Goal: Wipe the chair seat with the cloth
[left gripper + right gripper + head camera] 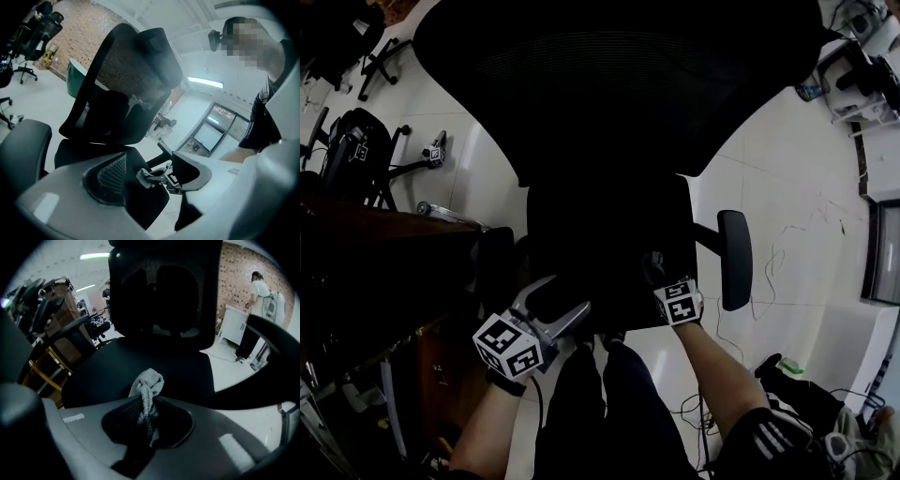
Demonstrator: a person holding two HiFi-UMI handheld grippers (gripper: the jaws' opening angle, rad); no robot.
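A black office chair fills the head view, its mesh backrest [609, 84] at the top and its seat [609, 244] below. Over the seat's front edge, my right gripper [654, 272] is shut on a grey cloth [149, 383]. The cloth bunches up between the jaws just above the seat [140, 357]. My left gripper [562, 302] stands open at the seat's front left corner, nothing between its fingers. In the left gripper view, the left gripper [147, 174] frames the right gripper's tips and a bit of cloth [143, 176].
The chair's right armrest [734, 258] juts out beside the seat. A dark wooden desk [384, 253] stands close on the left, with another chair [352, 141] beyond it. Cables [797, 234] trail over the white floor at right. A person [255, 301] stands far off.
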